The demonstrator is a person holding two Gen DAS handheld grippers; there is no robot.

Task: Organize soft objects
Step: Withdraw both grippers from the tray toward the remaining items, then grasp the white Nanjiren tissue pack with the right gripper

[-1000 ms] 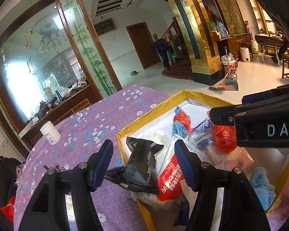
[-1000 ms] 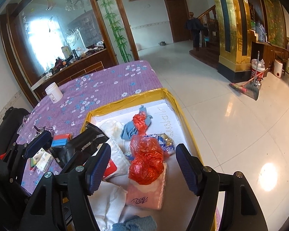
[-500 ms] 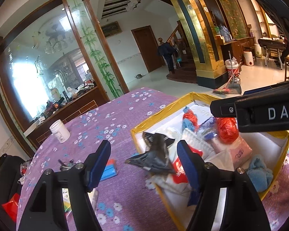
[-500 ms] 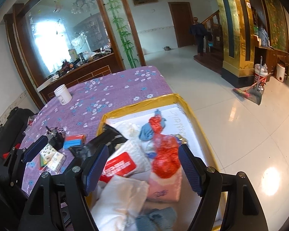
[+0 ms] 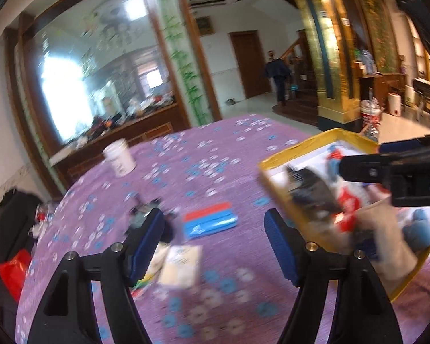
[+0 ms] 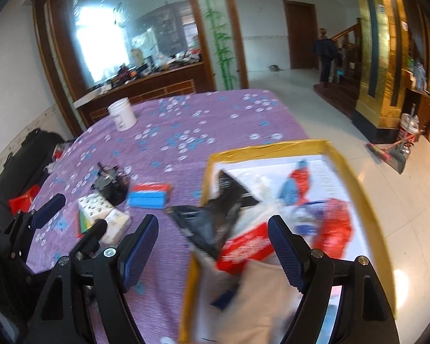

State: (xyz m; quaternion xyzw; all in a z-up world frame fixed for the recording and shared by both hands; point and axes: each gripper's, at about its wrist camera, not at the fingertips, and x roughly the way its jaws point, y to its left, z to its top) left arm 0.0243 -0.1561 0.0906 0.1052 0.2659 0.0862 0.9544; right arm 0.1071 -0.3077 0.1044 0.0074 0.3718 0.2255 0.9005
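Observation:
A yellow-rimmed box point(image 6: 272, 146) on the purple flowered table holds soft items: a black pouch point(image 6: 215, 215) over its left rim, a red-and-white packet point(image 6: 243, 250), a red bag point(image 6: 334, 226), beige cloth point(image 6: 252, 295). The box point(image 5: 298, 143) shows at right in the left wrist view. My left gripper point(image 5: 215, 240) is open and empty above the table, over a blue-and-red pack point(image 5: 210, 222) and white tissue packs point(image 5: 180, 263). My right gripper point(image 6: 212, 246) is open and empty over the box's left edge.
A white jar point(image 6: 122, 113) stands at the table's far left. A black tangled object point(image 6: 111, 183), tissue packs point(image 6: 104, 215) and the blue-and-red pack point(image 6: 147, 195) lie left of the box. A black bag point(image 6: 20, 154) sits beyond the table's left edge.
My left gripper has swung left, away from the box and the black pouch, over the table items. My right gripper has also shifted left to the box's left rim.

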